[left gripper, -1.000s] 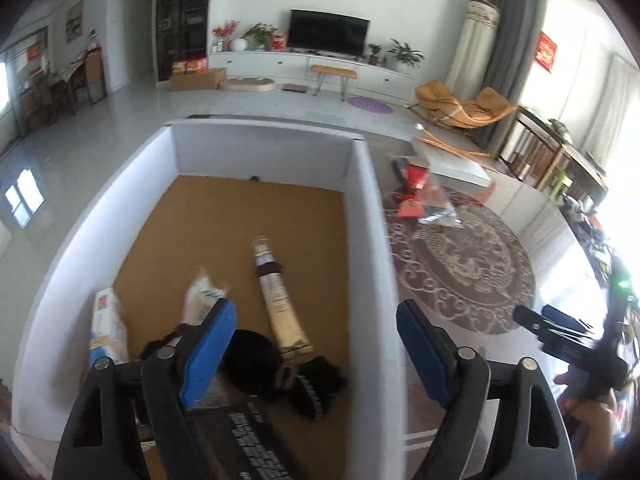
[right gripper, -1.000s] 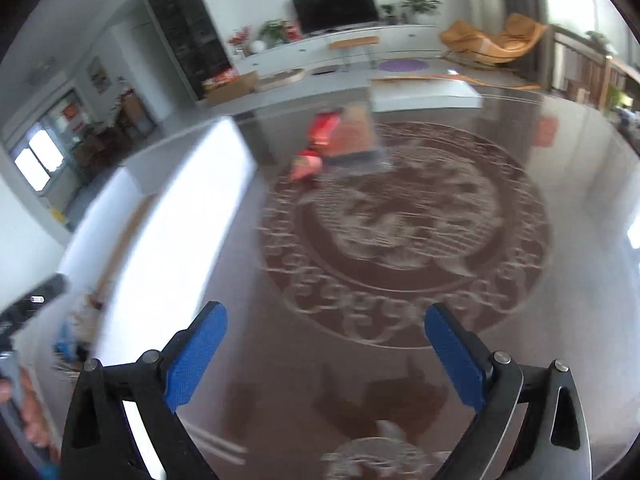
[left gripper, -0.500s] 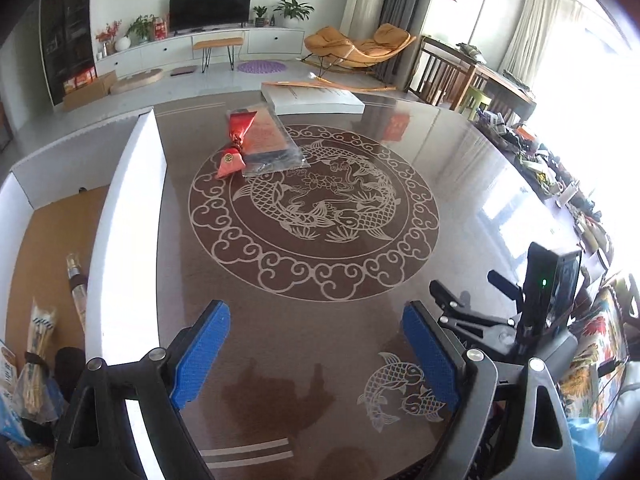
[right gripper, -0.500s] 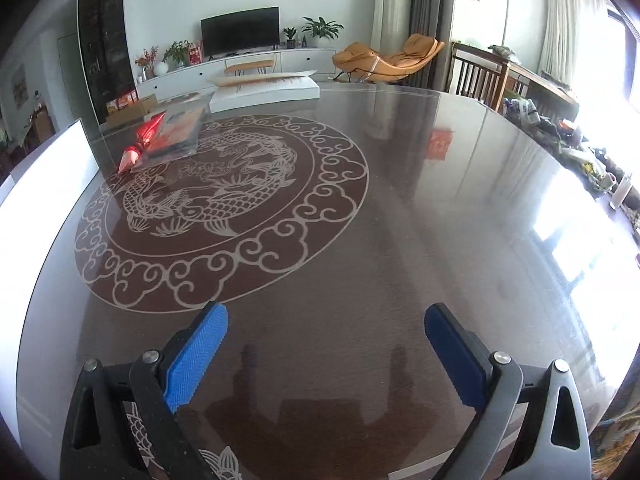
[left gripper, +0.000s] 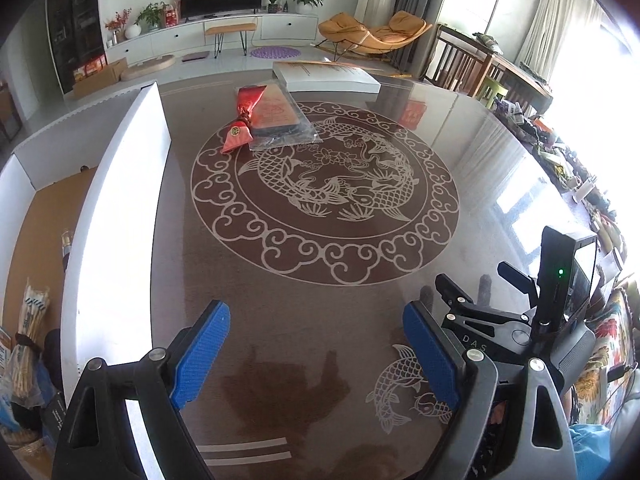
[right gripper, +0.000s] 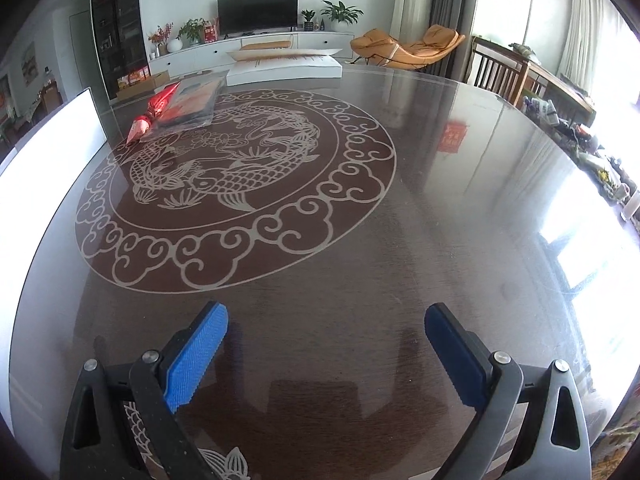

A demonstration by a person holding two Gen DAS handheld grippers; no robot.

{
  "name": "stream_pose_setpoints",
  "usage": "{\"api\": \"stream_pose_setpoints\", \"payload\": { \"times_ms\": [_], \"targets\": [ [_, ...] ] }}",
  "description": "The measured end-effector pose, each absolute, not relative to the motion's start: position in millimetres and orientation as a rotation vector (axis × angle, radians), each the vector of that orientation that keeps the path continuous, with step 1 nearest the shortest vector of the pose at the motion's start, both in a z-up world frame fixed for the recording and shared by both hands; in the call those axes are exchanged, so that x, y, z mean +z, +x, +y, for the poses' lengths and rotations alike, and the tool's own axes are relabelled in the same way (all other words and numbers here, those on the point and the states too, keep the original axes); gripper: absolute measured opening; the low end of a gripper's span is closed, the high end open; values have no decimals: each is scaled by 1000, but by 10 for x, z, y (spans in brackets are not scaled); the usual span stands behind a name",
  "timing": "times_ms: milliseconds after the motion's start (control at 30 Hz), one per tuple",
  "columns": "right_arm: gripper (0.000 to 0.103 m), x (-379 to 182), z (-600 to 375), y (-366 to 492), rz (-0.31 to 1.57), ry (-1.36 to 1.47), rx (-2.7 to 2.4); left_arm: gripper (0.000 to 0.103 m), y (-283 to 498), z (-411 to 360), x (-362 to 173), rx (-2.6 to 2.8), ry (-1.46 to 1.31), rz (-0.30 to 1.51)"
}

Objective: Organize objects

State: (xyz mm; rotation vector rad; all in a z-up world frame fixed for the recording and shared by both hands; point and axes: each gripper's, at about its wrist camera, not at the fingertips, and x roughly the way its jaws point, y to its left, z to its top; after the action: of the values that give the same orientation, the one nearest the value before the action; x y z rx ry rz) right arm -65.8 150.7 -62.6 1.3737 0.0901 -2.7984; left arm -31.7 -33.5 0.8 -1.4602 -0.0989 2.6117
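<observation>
Blue-padded jaws of the left gripper (left gripper: pixel 316 344) stand spread wide over the dark glossy table (left gripper: pixel 328 304), nothing between them. The right gripper (right gripper: pixel 326 344) is likewise spread and empty, above bare tabletop. Left of them a white box (left gripper: pixel 116 208) holds bundled items. Farther off, beyond the fish medallion (left gripper: pixel 324 192), lie a red pouch (left gripper: pixel 244 120) and a clear-wrapped flat packet (left gripper: pixel 280 120), touching each other.
</observation>
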Motion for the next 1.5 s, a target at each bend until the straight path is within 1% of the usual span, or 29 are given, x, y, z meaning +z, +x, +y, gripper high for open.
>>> {"api": "stream_pose_setpoints", "payload": {
  "times_ms": [100, 267, 733, 1500],
  "targets": [
    [99, -627, 1532, -654, 66, 1380, -2797, 88, -355, -315, 16, 2612, -1459, -70],
    [99, -627, 1513, -655, 79, 1385, -2792, 88, -447, -293, 84, 2629, -1433, -26],
    [99, -653, 1568, -686, 4, 1419, -2763, 88, -464, -242, -9, 2611, -1470, -8],
    [100, -652, 1566, -677, 13, 1424, -2763, 88, -474, -209, -80, 2604, -1501, 25]
  ]
}}
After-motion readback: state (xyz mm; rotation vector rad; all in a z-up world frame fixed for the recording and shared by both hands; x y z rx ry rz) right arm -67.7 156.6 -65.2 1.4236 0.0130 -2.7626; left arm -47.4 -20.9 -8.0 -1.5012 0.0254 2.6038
